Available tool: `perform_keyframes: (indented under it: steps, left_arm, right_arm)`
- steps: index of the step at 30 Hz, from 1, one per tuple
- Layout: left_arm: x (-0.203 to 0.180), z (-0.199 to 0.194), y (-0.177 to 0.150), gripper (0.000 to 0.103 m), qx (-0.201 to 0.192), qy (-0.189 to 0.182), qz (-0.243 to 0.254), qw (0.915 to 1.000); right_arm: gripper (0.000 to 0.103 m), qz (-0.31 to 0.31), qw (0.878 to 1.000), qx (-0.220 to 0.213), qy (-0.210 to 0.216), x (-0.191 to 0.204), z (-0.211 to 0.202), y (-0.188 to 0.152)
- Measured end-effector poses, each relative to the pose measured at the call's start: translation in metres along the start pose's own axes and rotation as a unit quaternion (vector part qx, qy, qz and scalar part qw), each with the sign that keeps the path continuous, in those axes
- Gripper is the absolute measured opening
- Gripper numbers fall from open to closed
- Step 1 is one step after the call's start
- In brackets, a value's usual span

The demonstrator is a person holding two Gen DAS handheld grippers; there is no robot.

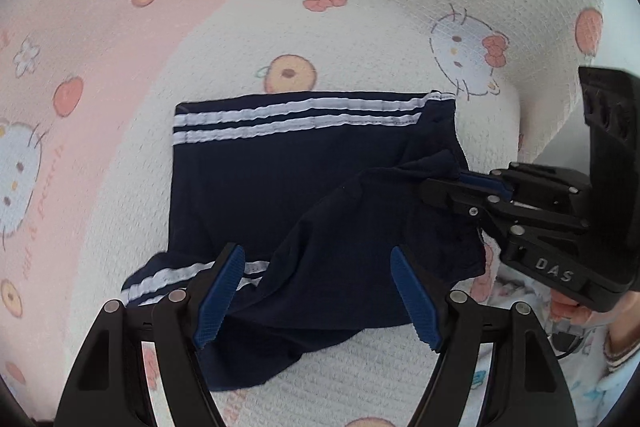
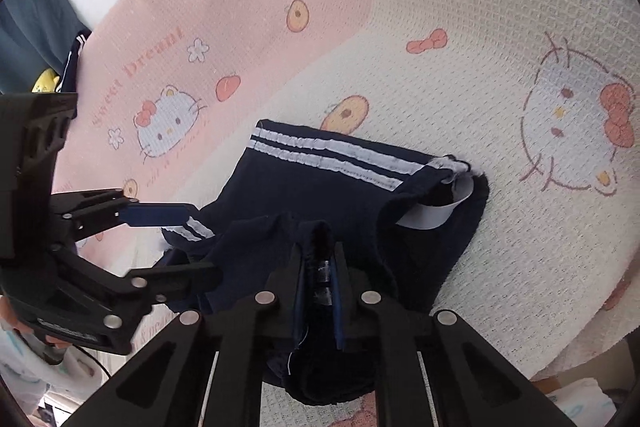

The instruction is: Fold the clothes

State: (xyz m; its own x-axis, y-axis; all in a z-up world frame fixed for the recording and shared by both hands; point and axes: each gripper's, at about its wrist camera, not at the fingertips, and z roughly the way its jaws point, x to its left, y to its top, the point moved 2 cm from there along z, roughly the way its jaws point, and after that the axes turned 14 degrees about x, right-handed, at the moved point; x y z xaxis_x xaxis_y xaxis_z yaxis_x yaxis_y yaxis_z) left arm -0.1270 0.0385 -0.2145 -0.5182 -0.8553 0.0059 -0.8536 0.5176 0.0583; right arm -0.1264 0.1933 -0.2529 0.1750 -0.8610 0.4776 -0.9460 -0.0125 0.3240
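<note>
Pink-and-cream cartoon-cat blanket fills both views, and the navy shorts with twin white side stripes lie at the centre of the left wrist frame, half folded, one striped hem trailing toward lower left.

My right gripper is pinched tight on a bunched ridge of the dark cloth at the bottom centre of its own frame; seen from the left wrist it enters at right, fingers clamped on the raised edge. My left gripper stands wide over the lower edge of the shorts, blue pads either side of the fabric, gripping nothing.

I judge the garment light, limp and thin: it drapes and wrinkles wherever lifted, so a single pinch only tents it. It looks neither slippery nor fragile; the knit should hold between ribbed pads. The best second hold, to my eye, is the striped hem corner at lower left, matching the right-hand grip so the flap carries over evenly. A white label shows inside the waistband at centre right.
</note>
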Motion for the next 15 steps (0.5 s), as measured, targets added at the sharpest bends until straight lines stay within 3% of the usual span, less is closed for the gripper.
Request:
perform_keyframes:
  steps: [9,15]
  left_arm:
    - [0.005,0.029,0.034,0.074,0.035,0.027,0.06,0.9972]
    - [0.012,0.038,0.048,0.074,0.023,0.006,0.052,0.9984]
  right_arm:
    - [0.009,0.025,0.999,-0.024,0.01,-0.012,-0.013,0.001]
    - [0.009,0.023,0.999,-0.024,0.017,-0.012,-0.012,0.004]
